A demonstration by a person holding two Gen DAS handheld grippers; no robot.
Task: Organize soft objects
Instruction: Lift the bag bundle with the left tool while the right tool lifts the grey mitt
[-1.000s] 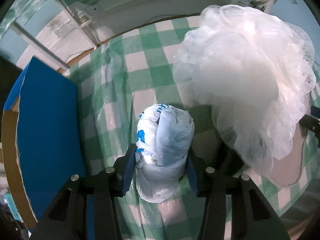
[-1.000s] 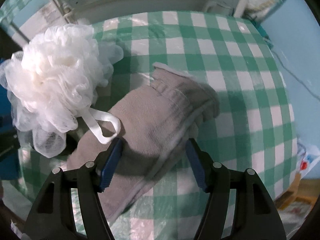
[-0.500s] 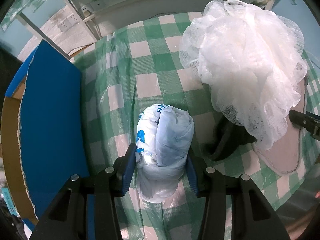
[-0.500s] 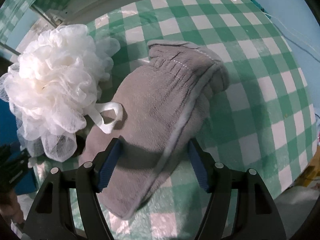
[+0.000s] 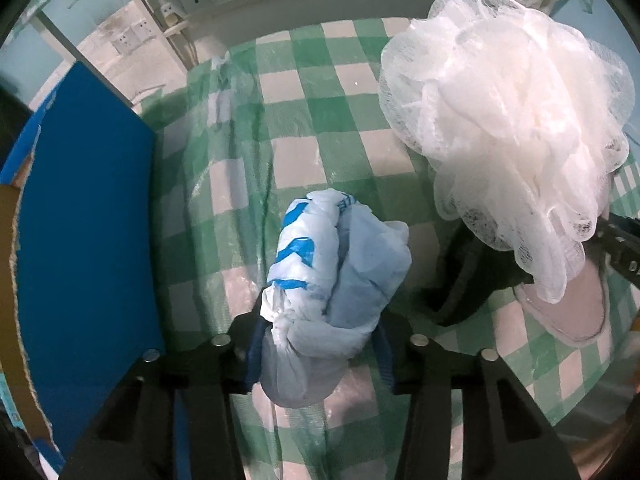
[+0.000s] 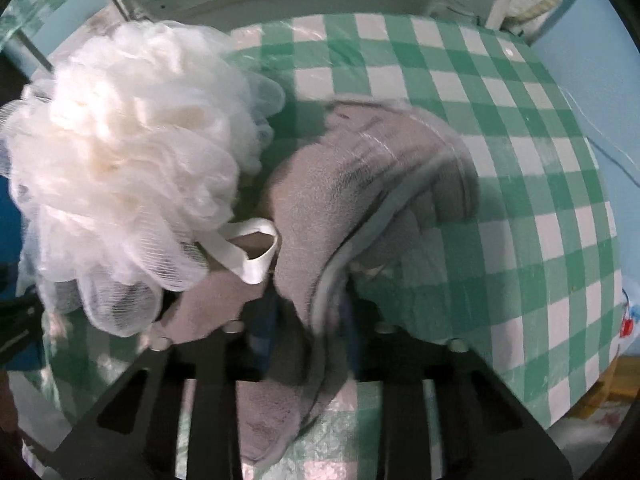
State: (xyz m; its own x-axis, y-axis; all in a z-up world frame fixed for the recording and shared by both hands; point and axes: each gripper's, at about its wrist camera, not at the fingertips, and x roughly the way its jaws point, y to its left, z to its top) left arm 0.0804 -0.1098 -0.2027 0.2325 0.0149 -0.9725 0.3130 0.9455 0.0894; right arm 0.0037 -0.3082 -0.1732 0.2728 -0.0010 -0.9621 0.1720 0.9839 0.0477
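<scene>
right gripper (image 6: pixel 304 316): now pinched on grey towel (image 6: pixel 360 184), bunched upward
left gripper (image 5: pixel 320 344): clamped on bag (image 5: pixel 336 272)
box (image 5: pixel 80 240): 9 o'clock

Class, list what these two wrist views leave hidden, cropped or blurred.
- Left wrist: the grey mitt lies mostly under the bath pouf.
- Left wrist: the blue box is cropped by the edge.
- Right wrist: the right gripper fingertips are hidden by the blurred mitt.

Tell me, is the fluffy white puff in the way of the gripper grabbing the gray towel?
No. The right gripper is already shut on the gray towel. The white puff sits beside it to the left, with its loop lying on the towel, not between gripper and towel.
</scene>
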